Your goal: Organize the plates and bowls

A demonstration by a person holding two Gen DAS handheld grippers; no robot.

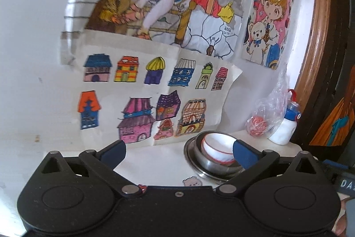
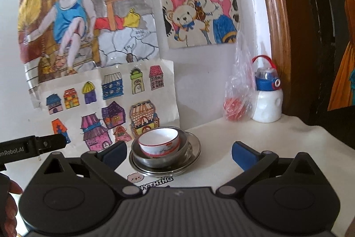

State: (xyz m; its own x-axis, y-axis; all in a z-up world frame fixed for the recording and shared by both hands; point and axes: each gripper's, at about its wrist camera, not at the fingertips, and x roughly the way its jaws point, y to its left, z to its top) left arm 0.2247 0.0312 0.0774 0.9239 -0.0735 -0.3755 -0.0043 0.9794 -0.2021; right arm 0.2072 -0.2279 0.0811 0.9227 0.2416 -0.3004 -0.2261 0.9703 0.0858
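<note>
A white bowl with a red rim [image 2: 159,142] sits inside a steel bowl [image 2: 159,160], which rests on a steel plate [image 2: 193,153] near the wall on the white table. The same stack shows in the left wrist view: white bowl [image 1: 218,147], steel bowl [image 1: 210,164], steel plate [image 1: 190,153]. My left gripper [image 1: 178,151] stands open and empty, a little back from the stack, its right finger overlapping the bowl's edge in the picture. My right gripper [image 2: 178,152] is open too, with nothing between its blue pads; the stack lies ahead, toward its left finger.
A white bottle with a blue cap and red strap [image 2: 267,99] and a clear plastic bag holding something red [image 2: 236,103] stand at the back right by a wooden frame [image 2: 277,21]. Coloured drawings [image 2: 106,94] cover the wall. The left gripper's body [image 2: 33,144] shows at the left edge.
</note>
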